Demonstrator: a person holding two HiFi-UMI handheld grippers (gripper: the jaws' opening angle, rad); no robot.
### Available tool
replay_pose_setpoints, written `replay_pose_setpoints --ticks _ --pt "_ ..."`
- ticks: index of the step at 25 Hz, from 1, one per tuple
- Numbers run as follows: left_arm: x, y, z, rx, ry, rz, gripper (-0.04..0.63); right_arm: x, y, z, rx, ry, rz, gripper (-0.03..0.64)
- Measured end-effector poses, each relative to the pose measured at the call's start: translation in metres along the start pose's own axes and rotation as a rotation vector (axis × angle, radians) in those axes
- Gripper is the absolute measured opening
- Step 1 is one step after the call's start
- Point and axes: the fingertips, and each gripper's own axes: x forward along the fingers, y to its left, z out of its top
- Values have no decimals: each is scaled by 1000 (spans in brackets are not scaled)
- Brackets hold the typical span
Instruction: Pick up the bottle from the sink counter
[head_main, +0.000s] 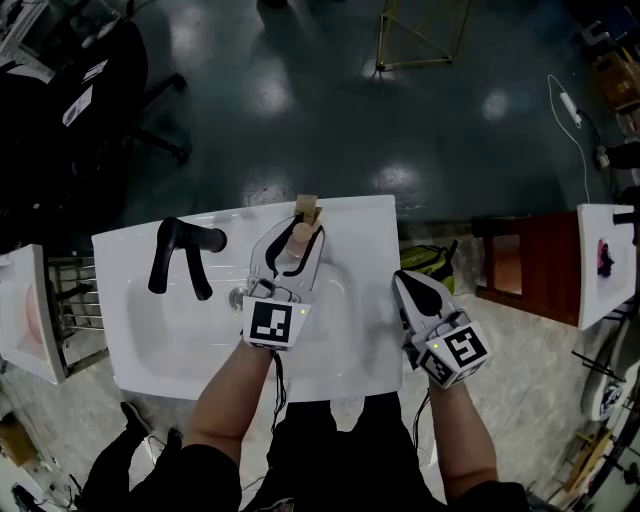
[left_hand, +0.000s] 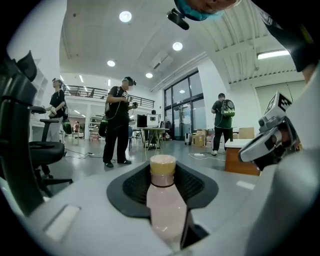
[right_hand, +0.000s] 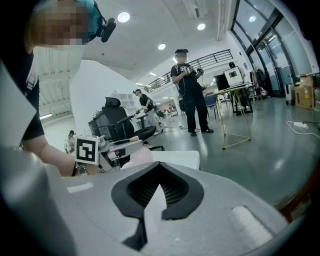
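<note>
A pale pink bottle (head_main: 301, 234) with a tan cap lies lengthwise between the jaws of my left gripper (head_main: 292, 238), cap pointing away from me over the far rim of the white sink (head_main: 160, 335). In the left gripper view the bottle (left_hand: 165, 205) fills the gap between the dark pads, which press on its sides. My right gripper (head_main: 408, 283) hovers at the sink's right edge, shut, with nothing in it. The right gripper view shows its pads (right_hand: 175, 190) meeting and the left gripper with the bottle off to the left.
A black faucet (head_main: 182, 255) stands at the sink's back left, with the drain (head_main: 238, 297) beside it. A green bag (head_main: 430, 262) and a brown table (head_main: 525, 265) are to the right. Further sinks (head_main: 603, 262) stand at both sides. People stand on the floor beyond.
</note>
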Motion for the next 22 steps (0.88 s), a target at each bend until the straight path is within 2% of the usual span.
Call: replay_pose_setpoints --ticks 4,12,22 --pt "-6 1 -3 -7 10 21 140 -5 3 4 -10 -7 11 0" --pt "-24 -4 18 -7 10 36 140 -12 15 14 -34 -13 39 0" --pt "-72 -8 45 -82 33 106 140 -24 45 45 -91 -51 103 0"
